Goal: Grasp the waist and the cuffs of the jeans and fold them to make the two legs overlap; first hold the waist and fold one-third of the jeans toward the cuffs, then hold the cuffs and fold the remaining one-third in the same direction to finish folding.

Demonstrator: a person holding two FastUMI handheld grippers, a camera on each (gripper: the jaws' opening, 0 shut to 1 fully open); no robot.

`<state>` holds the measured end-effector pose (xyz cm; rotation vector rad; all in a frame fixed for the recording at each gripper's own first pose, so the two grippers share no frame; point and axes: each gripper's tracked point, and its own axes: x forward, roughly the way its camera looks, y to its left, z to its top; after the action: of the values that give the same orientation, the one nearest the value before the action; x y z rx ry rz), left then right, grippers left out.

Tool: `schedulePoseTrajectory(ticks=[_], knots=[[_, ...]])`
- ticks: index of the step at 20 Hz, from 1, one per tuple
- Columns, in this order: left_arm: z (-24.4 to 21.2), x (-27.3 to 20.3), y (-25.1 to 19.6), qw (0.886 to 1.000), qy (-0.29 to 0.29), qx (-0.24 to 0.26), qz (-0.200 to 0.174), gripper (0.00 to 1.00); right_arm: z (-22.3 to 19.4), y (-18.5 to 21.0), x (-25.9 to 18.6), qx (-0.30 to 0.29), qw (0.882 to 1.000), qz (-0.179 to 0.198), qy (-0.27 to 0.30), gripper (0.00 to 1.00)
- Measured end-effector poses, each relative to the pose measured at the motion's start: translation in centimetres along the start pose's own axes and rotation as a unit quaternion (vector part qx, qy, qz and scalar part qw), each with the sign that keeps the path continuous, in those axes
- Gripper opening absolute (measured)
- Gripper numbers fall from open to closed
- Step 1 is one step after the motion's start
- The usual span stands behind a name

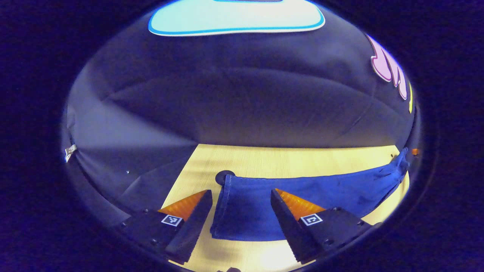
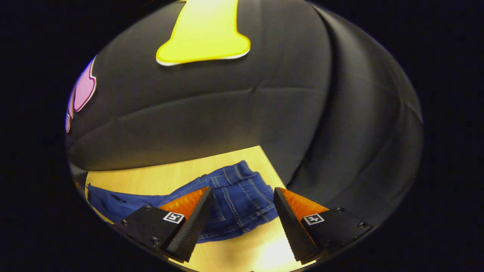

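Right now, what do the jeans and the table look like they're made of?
Jeans: blue denim by the look, matte, with pale seam stitching at the waist; the cuff end looks plain, soft cloth. Table: light wood or wood-look laminate, fine grain lines, slight sheen near the bottom edge; which of the two I can't tell.

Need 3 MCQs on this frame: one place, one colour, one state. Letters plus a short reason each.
1. Which end of the jeans lies before the left hand-held gripper?
A. cuffs B. waist C. a knee fold

2. What colour is the table?
A. white B. light wood C. grey

3. How does the right hand-held gripper stand?
A. open, holding nothing B. shut on the waist C. shut on a cuff

Answers:
1 A, a plain hemmed edge lies between its fingers.
2 B, pale wood grain shows around the denim.
3 A, its fingers are spread apart with the waist beyond them.
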<state>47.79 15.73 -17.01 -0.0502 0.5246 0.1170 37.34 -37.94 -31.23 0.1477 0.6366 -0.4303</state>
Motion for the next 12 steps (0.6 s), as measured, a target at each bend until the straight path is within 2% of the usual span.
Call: schedulePoseTrajectory(ticks=[3, 5, 6, 9, 12], knots=[[0.2, 0.3, 0.5, 0.999, -0.029, -0.017, -0.012, 0.97, -1.5, -0.5, -0.8, 0.04, 0.999, -0.024, -0.002, 0.98], [0.0, 0.8, 0.3, 0.999, -0.04, -0.024, -0.018, 0.98, -4.1, -0.9, 0.9, 0.087, 0.995, -0.037, 0.023, 0.99], [0.1, 1.1, 0.1, 0.998, -0.045, -0.037, -0.036, 0.98, -4.5, -1.7, 1.1, 0.104, 0.992, -0.058, 0.03, 0.99], [0.4, 0.8, 0.2, 0.998, -0.053, -0.016, -0.017, 0.98, -3.9, -2.6, 2.0, 0.126, 0.988, -0.086, 0.015, 0.99], [0.4, 0.8, -0.1, 0.997, -0.056, -0.027, -0.046, 0.98, -4.3, -2.7, 1.6, 0.171, 0.98, -0.097, 0.031, 0.99]])
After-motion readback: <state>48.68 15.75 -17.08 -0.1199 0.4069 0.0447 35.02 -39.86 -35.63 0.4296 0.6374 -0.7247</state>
